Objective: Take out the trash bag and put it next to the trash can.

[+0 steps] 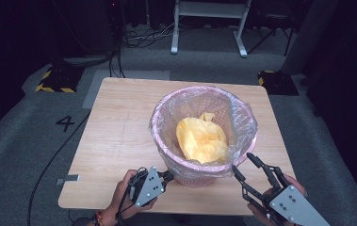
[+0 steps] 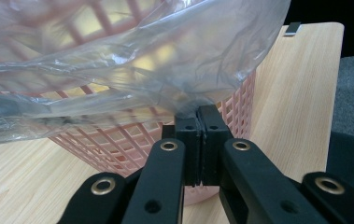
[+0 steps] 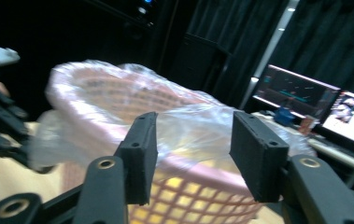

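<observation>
A pink lattice basket [image 1: 199,176] lined with a clear plastic bag [image 1: 242,117] stands near the front of the wooden table [image 1: 119,132]. Crumpled yellow paper [image 1: 200,140] lies inside it. My left gripper [image 1: 168,178] is at the basket's near left side, shut on the hanging edge of the clear bag [image 2: 184,79], with the basket [image 2: 118,140] just behind its jaws. My right gripper [image 1: 243,165] stands open at the near right of the rim; in the right gripper view its jaws frame the bag-covered rim [image 3: 193,126] without touching it.
The basket sits close to the table's front edge. The left and back of the tabletop are bare wood. A small grey tag [image 1: 68,179] lies at the table's front left corner. A white frame [image 1: 209,23] stands on the floor behind. Monitors [image 3: 305,93] glow at the right.
</observation>
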